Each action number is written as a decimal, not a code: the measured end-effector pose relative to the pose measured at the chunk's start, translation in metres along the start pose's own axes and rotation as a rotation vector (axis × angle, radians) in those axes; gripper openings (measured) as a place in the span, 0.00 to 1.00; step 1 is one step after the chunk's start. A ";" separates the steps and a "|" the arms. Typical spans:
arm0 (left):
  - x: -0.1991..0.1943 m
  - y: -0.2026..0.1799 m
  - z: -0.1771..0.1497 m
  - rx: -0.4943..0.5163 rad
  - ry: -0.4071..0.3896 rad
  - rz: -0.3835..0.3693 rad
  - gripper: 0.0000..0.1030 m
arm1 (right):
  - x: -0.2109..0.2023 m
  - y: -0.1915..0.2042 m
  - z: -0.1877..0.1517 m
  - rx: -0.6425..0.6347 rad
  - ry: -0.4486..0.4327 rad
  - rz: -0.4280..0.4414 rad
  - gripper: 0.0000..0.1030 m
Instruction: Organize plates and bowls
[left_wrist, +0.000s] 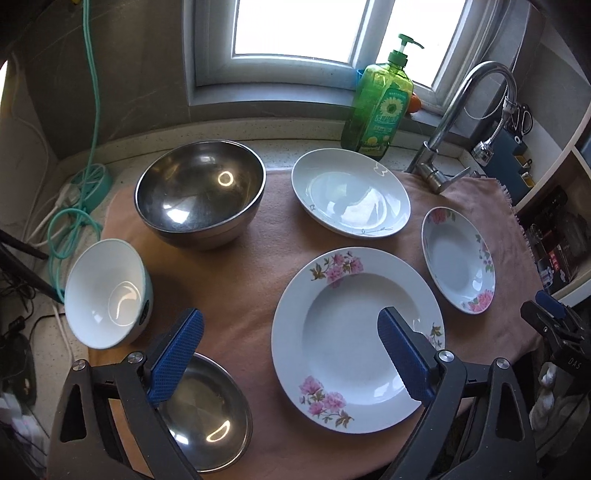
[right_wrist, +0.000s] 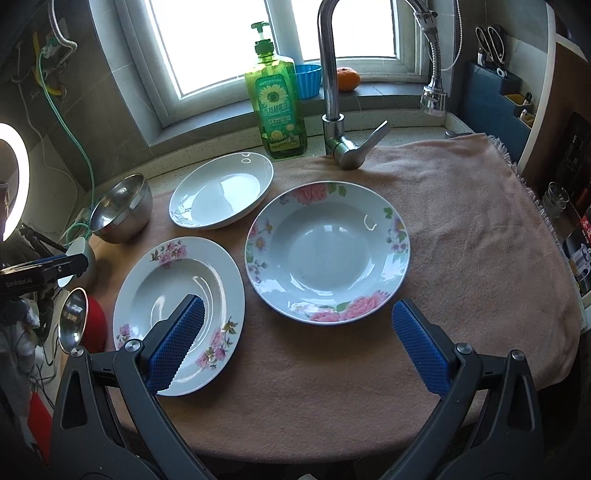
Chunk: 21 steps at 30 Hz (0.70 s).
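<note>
Plates and bowls lie spread on a pink towel (right_wrist: 461, 236) covering the surface. Left tool (left_wrist: 291, 354) and right tool (right_wrist: 297, 343) hover empty, jaws apart. Nearest both: a pink-flowered white rimmed plate (left_wrist: 358, 373), right of a large steel bowl (left_wrist: 199, 192). Sorting seems unstarted; next comes gripping a rim.
</note>
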<state>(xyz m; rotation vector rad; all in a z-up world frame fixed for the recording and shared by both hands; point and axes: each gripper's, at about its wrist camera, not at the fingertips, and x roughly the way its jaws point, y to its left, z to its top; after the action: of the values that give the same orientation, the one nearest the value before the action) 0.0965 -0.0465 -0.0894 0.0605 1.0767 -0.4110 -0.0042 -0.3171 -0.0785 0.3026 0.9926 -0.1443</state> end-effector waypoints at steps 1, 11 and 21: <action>0.005 0.000 0.002 0.012 0.015 -0.001 0.91 | 0.004 0.000 -0.003 0.004 0.013 0.008 1.00; 0.041 0.008 0.016 0.033 0.152 -0.063 0.62 | 0.037 -0.012 -0.025 0.144 0.172 0.164 0.84; 0.068 0.014 0.022 -0.037 0.238 -0.136 0.54 | 0.061 -0.004 -0.036 0.173 0.254 0.240 0.62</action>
<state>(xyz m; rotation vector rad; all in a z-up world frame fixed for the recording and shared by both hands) 0.1477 -0.0591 -0.1396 0.0031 1.3278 -0.5151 -0.0008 -0.3083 -0.1488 0.6072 1.1888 0.0280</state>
